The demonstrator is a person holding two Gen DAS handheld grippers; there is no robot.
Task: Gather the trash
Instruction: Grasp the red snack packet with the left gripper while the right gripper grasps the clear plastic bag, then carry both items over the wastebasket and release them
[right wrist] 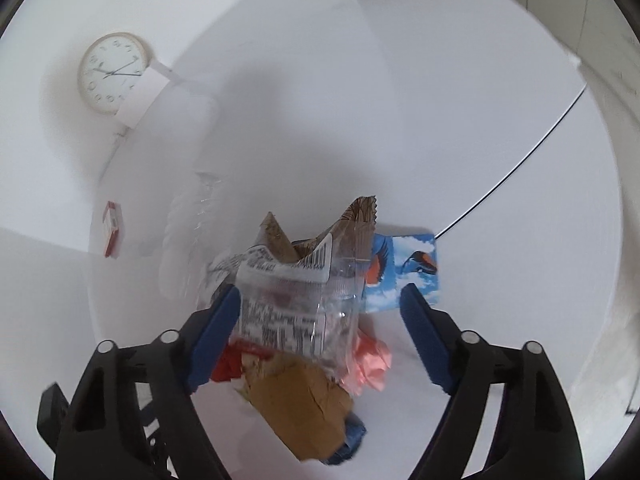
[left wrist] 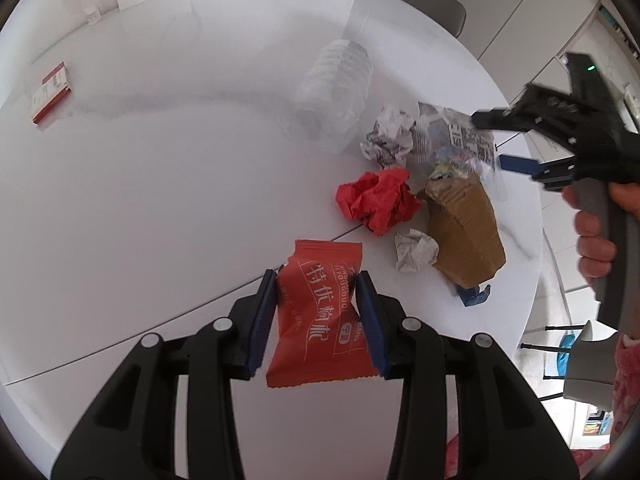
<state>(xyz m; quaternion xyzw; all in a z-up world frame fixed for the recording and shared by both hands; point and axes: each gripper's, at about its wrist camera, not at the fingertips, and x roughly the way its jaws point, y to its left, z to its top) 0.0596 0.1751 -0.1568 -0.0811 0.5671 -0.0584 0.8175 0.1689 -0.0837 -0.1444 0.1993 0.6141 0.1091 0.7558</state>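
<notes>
So the left gripper (left wrist: 316, 312) is clamped on an orange-red snack packet (left wrist: 320, 320) with white lettering, both blue pads pressed into its sides, and the packet hangs clear above the white round table (left wrist: 160, 200). I'll use the brown cardboard piece (left wrist: 464, 232) as the landmark, since it sits in the middle of the trash pile. A crumpled red paper (left wrist: 378, 200) lies just beside it toward the table's middle, a small white paper wad (left wrist: 414, 250) touches its near edge, and a larger grey-white wad (left wrist: 386, 136) sits beyond the red one. A scrap of blue wrapper (left wrist: 474, 294) pokes out from under the cardboard at the table's edge. The right gripper (right wrist: 320, 320) hangs over the far end of the cardboard with its jaws spread around a clear printed plastic wrapper (right wrist: 296, 304). One pad touches it, while the other stands well off, so nothing is gripped. Beyond the cardboard, a crushed clear bottle (left wrist: 332, 92) lies on its side. A red-and-white small box (left wrist: 52, 92) sits well apart from it, across the table.
</notes>
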